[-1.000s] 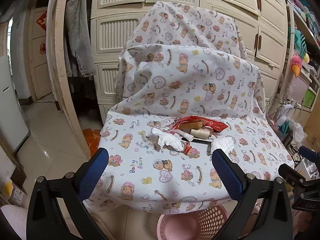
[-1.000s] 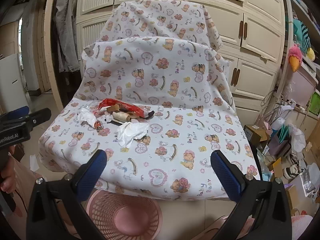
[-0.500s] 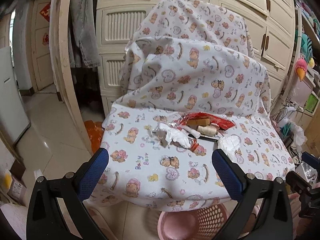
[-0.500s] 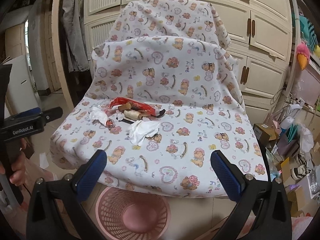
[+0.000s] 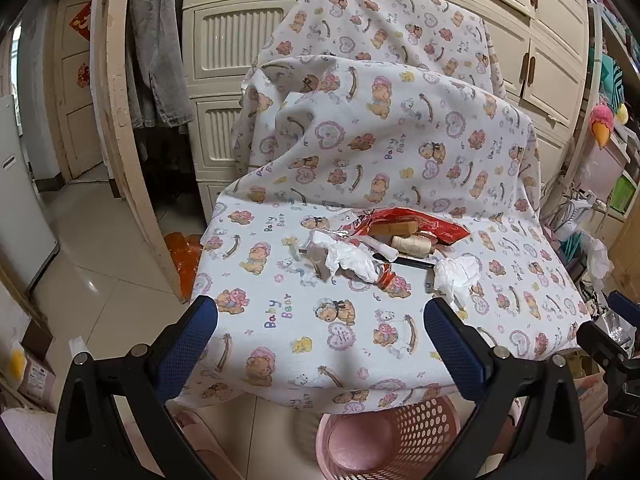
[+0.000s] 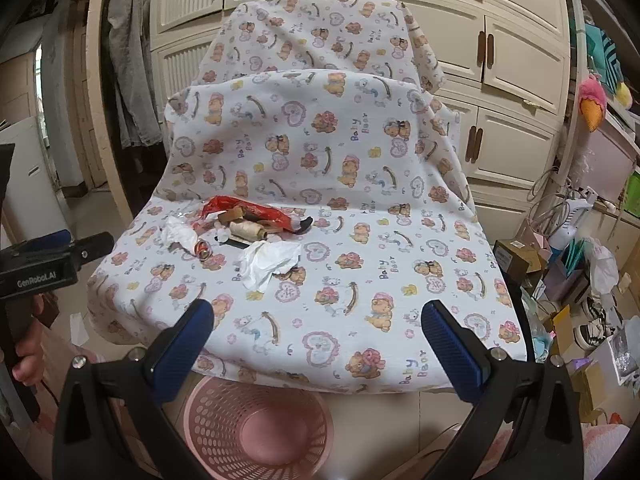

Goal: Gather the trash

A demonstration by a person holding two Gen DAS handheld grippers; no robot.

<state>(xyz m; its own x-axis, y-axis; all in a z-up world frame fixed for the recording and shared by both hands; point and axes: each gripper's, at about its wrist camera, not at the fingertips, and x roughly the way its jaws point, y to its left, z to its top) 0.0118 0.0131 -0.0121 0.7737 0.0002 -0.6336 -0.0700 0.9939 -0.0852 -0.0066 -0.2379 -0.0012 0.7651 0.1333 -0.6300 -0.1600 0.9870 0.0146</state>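
A pile of trash lies on the bear-print cloth point(image 5: 320, 320) point(image 6: 360, 280) over a chair seat: a red wrapper point(image 5: 420, 224) point(image 6: 248, 208), a cream thread spool point(image 5: 412, 246) point(image 6: 248, 230), and two crumpled white tissues point(image 5: 352, 258) point(image 5: 456, 276) point(image 6: 272, 262) point(image 6: 180, 234). A pink perforated basket point(image 5: 392, 440) point(image 6: 256, 428) stands on the floor below the seat's front edge. My left gripper point(image 5: 320, 340) is open, short of the pile. My right gripper point(image 6: 316, 340) is open too, over the seat's front edge with nothing between its fingers.
Cream cabinets point(image 6: 512, 48) stand behind the chair. Grey clothes point(image 5: 160, 60) hang at the left beside a door frame point(image 5: 120, 120). Boxes, bags and cables point(image 6: 568, 264) crowd the floor at the right. A hand point(image 6: 28, 360) holds the left gripper's handle.
Both cameras have drawn back and risen a little, so the chair looks smaller and the pink basket shows more. The trash has not moved and both grippers stay open.
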